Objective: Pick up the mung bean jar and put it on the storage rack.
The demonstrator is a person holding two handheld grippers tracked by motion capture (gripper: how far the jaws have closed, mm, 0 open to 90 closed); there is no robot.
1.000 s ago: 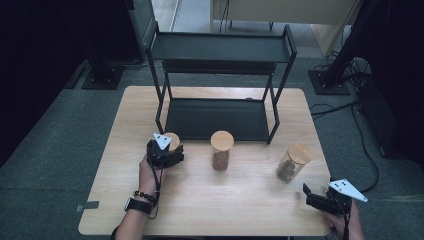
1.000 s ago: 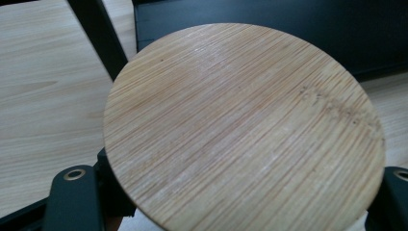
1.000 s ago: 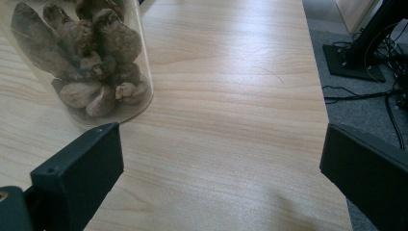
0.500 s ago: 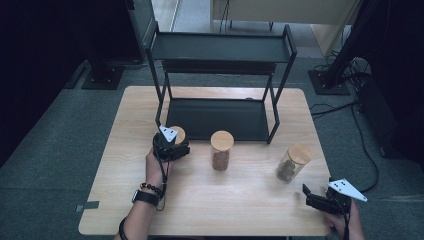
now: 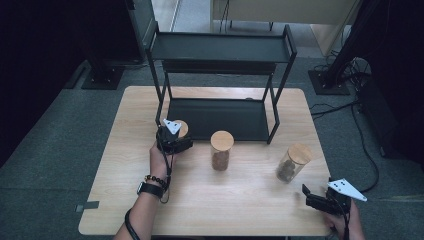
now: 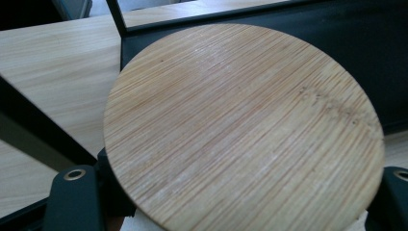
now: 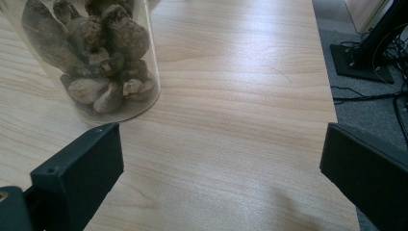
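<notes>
High view has the left gripper [image 5: 173, 137] with fingers closed on a jar [image 5: 181, 128] by the rack [image 5: 218, 116], unshelved; two jars wait, the right gripper [image 5: 320, 199] gaping empty.

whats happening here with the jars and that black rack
A person works at a wooden table with a hand-held gripper in each hand. The left hand-held gripper is closed around a jar with a bamboo lid, right at the front left leg of the black rack. The right hand-held gripper sits open near the table's front right corner. Two more lidded jars stand on the table.
</notes>
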